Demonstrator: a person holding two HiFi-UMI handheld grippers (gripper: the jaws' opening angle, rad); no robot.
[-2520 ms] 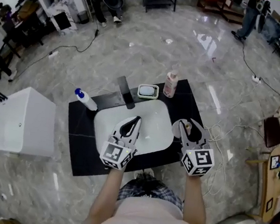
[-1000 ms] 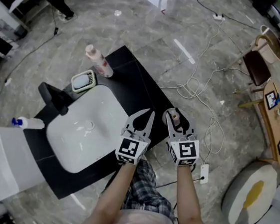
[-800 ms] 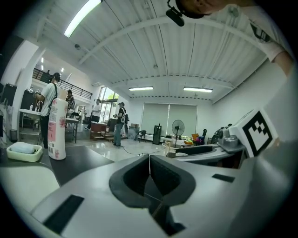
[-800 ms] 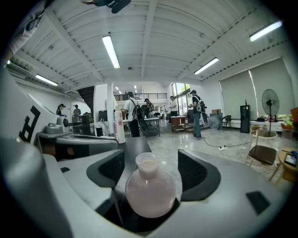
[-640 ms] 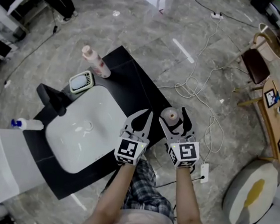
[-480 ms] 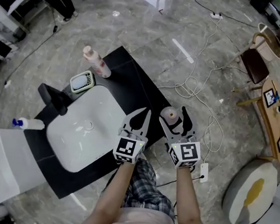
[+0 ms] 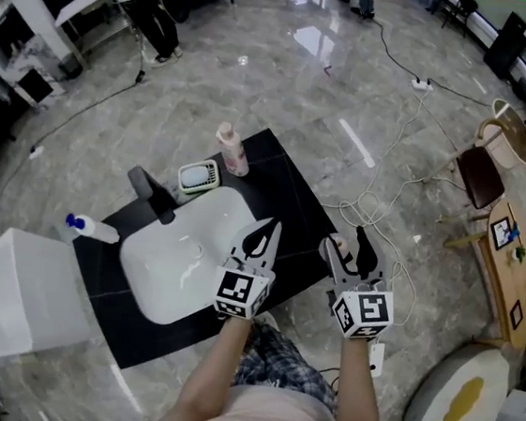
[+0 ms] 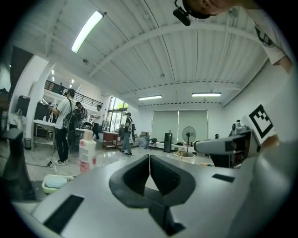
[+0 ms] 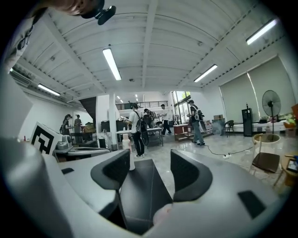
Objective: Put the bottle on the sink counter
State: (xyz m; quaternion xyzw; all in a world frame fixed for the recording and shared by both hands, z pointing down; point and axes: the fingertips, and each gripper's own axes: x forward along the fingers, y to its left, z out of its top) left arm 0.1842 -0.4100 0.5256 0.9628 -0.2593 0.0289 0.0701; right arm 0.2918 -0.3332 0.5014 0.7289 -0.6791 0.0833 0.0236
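– Black pads (image 9: 113, 173) on the right gripper (image 9: 150, 162) stand well apart with nothing between them. They've just been closing partway, on air. The left gripper (image 8: 149, 160) is pinched fully together and is empty too.

– So where's the bottle?

– Best guess: the bottle (image 9: 163, 217) is that pale pinkish blob low in the right gripper view, below and behind the pads and untouched by them. That would put it at the near right corner of the sink counter (image 7: 294, 189), just under the gripper. The head view doesn't settle it, because the gripper covers that corner.

– Which step are we on, then?

– If we've read that right, release is done and we're at the pull-away. Both grippers hang over the counter's front edge, and in the head view the left one overlaps the rim of the white basin (image 7: 172, 261).

– Next move?

– We'd back the right gripper off without sweeping low across that corner, since a bottle near an edge tips easily. Then we'd get the head view on it and confirm it's upright and fully on the black top. Note the second bottle (image 7: 233, 149), pink and white, at the back just beside the soap dish (image 7: 197, 178). It's well apart from ours, so let's not mix them up.
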